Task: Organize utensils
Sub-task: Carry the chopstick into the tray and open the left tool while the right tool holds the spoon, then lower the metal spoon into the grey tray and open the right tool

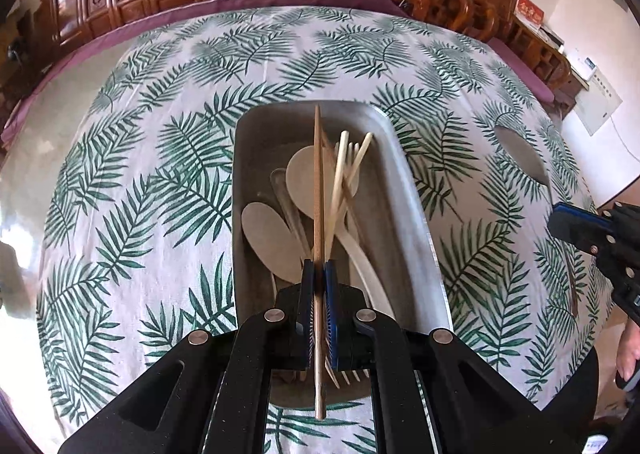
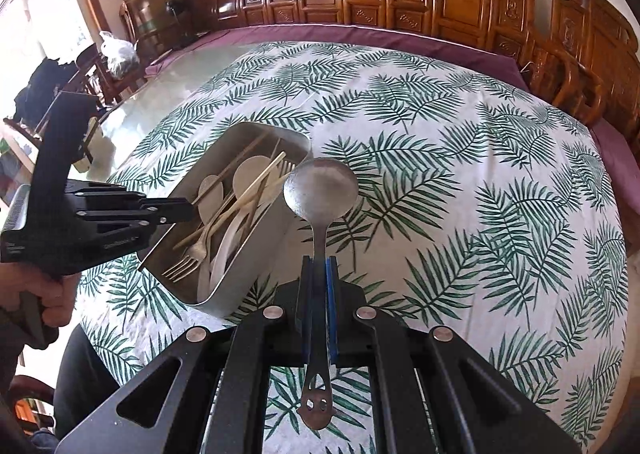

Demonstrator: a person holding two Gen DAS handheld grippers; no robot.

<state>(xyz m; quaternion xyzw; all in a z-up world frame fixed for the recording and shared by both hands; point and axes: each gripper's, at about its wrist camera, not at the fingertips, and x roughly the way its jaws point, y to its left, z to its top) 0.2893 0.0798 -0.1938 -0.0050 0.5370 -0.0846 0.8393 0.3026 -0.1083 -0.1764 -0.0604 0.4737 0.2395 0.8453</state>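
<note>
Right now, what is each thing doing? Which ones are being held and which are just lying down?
Left gripper: shut on the brown chopstick.
Brown chopstick: held above the tray.
Right gripper: shut on the metal spoon.
Metal spoon: held by its handle, bowl forward, outside the tray.
Metal tray: on the tablecloth, holding utensils.
Forks: lying in the tray.
Pale chopsticks: lying loose in the tray.

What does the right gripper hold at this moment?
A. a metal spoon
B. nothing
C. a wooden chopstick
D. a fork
A: in the right wrist view the right gripper is shut on the handle of a metal spoon, whose bowl points forward over the tablecloth; the chopstick is in the left gripper, above the tray.
</note>
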